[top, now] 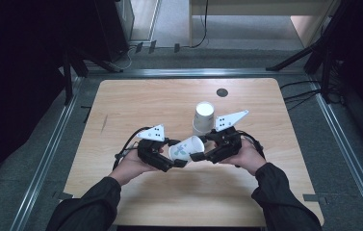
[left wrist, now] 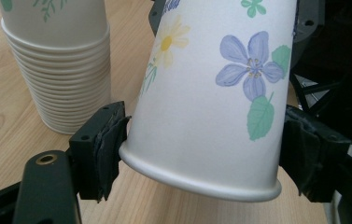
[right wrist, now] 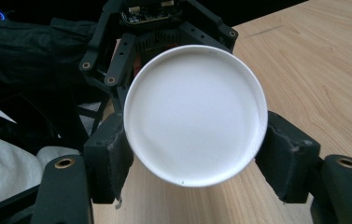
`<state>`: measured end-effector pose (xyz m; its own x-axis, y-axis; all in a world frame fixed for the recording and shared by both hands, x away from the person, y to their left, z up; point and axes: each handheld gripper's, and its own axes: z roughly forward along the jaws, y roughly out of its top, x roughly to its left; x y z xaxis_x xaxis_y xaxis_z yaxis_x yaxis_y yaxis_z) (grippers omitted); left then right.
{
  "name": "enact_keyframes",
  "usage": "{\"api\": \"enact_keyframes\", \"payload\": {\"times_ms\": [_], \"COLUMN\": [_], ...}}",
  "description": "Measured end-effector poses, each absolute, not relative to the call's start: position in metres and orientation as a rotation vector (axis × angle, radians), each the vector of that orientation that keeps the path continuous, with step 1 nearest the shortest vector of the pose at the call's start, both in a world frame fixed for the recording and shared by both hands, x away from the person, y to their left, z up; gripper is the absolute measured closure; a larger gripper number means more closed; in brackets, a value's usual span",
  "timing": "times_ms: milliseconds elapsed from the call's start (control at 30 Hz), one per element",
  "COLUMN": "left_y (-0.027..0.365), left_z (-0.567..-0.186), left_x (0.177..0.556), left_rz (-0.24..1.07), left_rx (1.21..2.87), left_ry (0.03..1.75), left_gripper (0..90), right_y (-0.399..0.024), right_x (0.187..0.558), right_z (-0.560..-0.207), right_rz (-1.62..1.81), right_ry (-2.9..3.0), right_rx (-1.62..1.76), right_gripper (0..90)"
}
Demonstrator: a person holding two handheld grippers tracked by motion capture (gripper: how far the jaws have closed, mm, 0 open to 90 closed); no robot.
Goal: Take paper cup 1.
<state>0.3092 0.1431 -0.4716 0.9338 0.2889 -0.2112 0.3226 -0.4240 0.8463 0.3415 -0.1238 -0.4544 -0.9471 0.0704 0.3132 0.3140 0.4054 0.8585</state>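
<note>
High view: left gripper (top: pixel 181 162) is clamping the light, crushable cup (top: pixel 187 148) near its rim; right gripper (top: pixel 202 146) is bracketing its base, grip uncertain.

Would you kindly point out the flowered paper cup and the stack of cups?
flowered paper cup (left wrist: pixel 211 107), left gripper view, on its side wall.
stack of cups (top: pixel 203 115), high view, on the top cup's base.

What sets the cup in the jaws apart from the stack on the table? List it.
The flowered cup is single; the stack holds many nested cups. The flowered cup lies tilted in the air, gripped by the left gripper; the stack stands upside down on the table. Both are white paper cups with flower prints.
</note>
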Motion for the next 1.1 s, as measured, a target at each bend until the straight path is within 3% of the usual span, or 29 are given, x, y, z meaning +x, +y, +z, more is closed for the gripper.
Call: {"api": "enact_keyframes", "payload": {"times_ms": [500, 867, 1100], "left_y": [0.155, 0.161, 0.156], "left_z": [-0.464, -0.446, -0.438], "left_x": [0.31, 0.317, 0.319], "left_rz": [-0.04, -0.029, -0.019], "left_rx": [2.032, 2.126, 2.268], "left_ry": [0.447, 0.434, 0.407], "left_gripper": [22.6, 22.7, 22.7], "right_y": [-0.135, -0.136, -0.132], "right_x": [0.342, 0.337, 0.335], "right_z": [-0.455, -0.46, -0.464], "right_rz": [-1.51, -1.429, -1.362], "right_ry": [-2.502, -2.614, -2.663], "right_rx": [-0.36, -0.339, -0.348], "right_gripper": [32.3, 32.3, 32.1]}}
